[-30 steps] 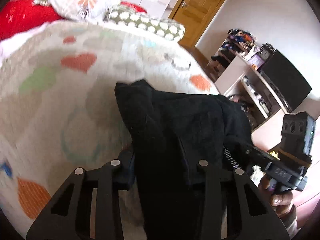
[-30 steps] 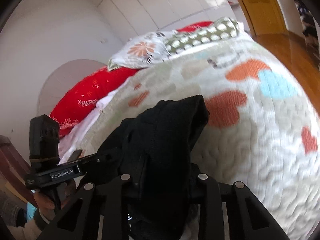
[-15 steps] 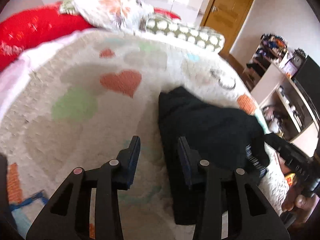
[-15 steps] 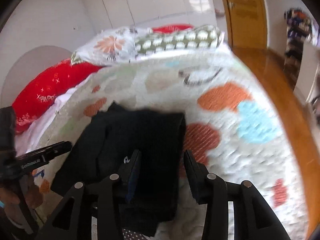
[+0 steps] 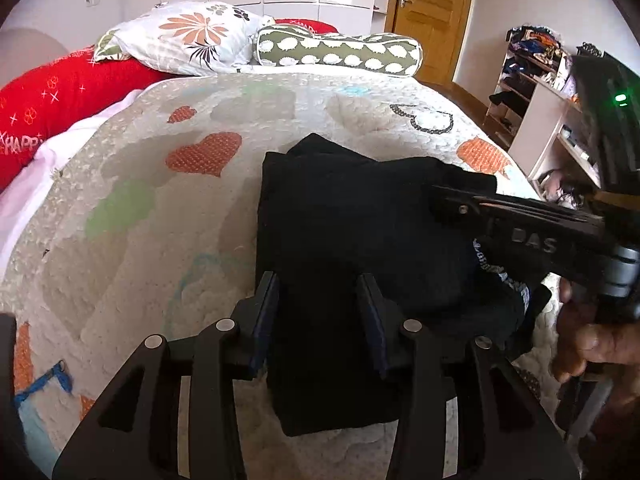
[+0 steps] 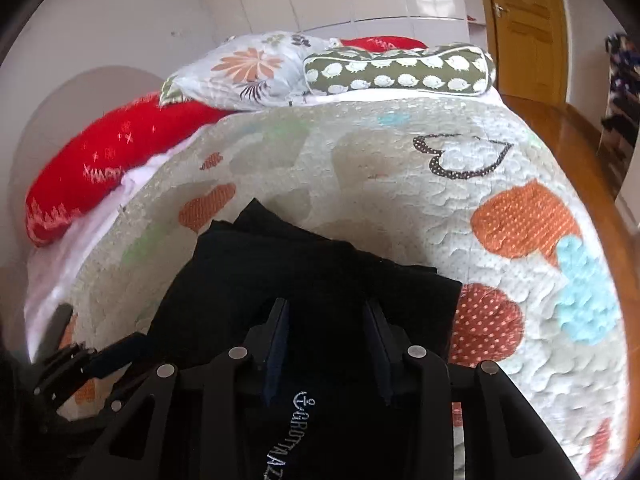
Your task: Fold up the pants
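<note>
The black pants (image 5: pixel 344 220) lie folded in a thick stack on the heart-patterned quilt (image 5: pixel 160 208). My left gripper (image 5: pixel 320 284) is open and empty, its fingers just over the stack's near left part. My right gripper (image 6: pixel 326 310) is open and empty over the pants (image 6: pixel 304 276), whose white-lettered waistband (image 6: pixel 288 436) lies below it. The right gripper also shows in the left wrist view (image 5: pixel 520 216), at the stack's right edge. The left gripper shows dimly at the lower left of the right wrist view (image 6: pixel 80 364).
Pillows line the bed's head: a long red one (image 5: pixel 60 96), a floral one (image 5: pixel 188 36) and a green spotted bolster (image 5: pixel 340 52). A wooden door (image 5: pixel 432 12) stands beyond. Shelves with clutter (image 5: pixel 532 92) stand right of the bed. Wood floor (image 6: pixel 560 128) borders the bed's right side.
Both grippers held the lifted pants a second ago. They have let go and opened, the pants now lie flat and folded on the quilt, and both grippers have drawn back slightly.
</note>
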A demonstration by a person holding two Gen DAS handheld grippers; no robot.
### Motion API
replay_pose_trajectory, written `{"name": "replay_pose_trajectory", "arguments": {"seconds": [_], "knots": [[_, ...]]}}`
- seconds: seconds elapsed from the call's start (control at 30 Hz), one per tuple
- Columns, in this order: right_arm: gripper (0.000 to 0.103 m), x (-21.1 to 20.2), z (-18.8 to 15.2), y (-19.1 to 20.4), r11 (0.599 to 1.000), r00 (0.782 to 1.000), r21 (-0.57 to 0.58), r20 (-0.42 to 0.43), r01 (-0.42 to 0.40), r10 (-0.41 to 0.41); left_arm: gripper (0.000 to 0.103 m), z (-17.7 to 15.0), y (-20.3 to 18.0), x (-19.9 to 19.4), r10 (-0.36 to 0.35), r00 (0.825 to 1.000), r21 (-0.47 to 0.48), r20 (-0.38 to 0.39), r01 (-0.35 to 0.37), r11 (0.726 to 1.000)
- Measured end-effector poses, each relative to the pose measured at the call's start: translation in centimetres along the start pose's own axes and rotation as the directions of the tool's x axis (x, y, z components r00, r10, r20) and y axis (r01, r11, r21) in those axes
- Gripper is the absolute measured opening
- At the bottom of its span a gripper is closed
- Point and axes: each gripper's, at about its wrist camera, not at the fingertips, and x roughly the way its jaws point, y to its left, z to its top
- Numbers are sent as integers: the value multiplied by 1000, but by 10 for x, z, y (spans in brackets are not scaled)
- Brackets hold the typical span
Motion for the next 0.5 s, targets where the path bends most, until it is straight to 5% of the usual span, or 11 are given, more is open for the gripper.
{"name": "replay_pose_trajectory", "arguments": {"seconds": [0.23,0.33,0.5], "knots": [[37,-55,-20,9,998,998,-52,43,39,-37,41,-4,1,-2,2,1000,-28,5,-2,1000],[38,-44,-48,11,994,996,-74,-31,81,-84,43,-5,-3,-2,12,1000,-27,14,-11,1000],[39,-44,-58,18,984,990,-109,23,144,-142,43,-6,-5,-12,39,999,-39,22,-39,999]]}}
